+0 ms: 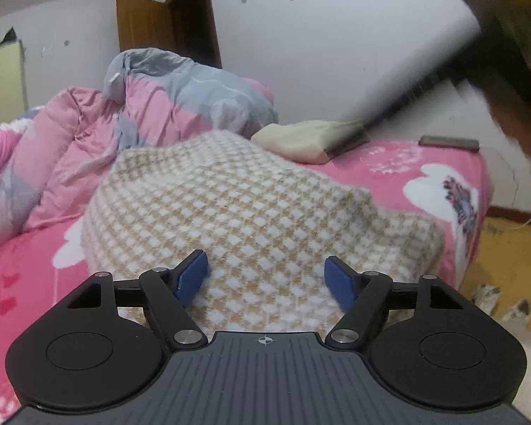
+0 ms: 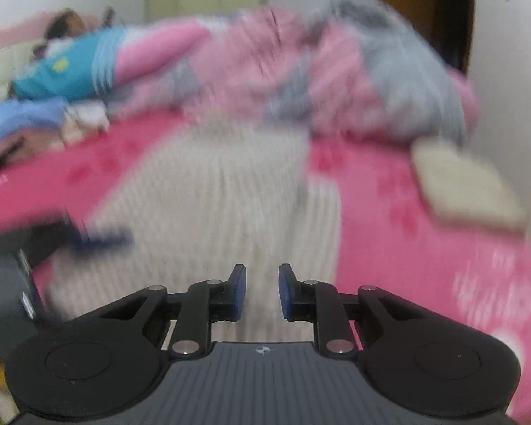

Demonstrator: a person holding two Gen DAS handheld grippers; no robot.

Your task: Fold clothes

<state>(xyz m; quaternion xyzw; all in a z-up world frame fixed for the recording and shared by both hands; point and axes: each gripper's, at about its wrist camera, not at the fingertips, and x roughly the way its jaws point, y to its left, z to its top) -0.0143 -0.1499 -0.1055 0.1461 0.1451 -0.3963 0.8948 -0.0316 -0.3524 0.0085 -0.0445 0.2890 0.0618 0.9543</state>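
A thick knitted sweater [image 1: 230, 209], cream with a tan check, lies on the pink bed sheet [image 1: 400, 170], directly ahead of and beneath the left gripper [image 1: 265, 276]. Its jaws stand wide apart with nothing between them, hovering over the near hem. The right gripper [image 2: 262, 292] has its jaws at a narrow gap, also empty, with the same sweater [image 2: 212, 194] just ahead of them; that view is blurred, so finer detail is lost.

The knit looks soft, bulky and limp rather than stiff. It should drape and sag when lifted, and a loose weave can stretch if pulled at one spot. It seems light enough for one jaw pair, yet will likely bunch unless both sides rise together. Good places to pinch are the hem corners or a side edge, taking both layers.

A small folded beige cloth [image 1: 301, 138] rests beyond the sweater, to the right of the left jaws, and a crumpled quilt [image 1: 134, 113] lies beyond on the left.
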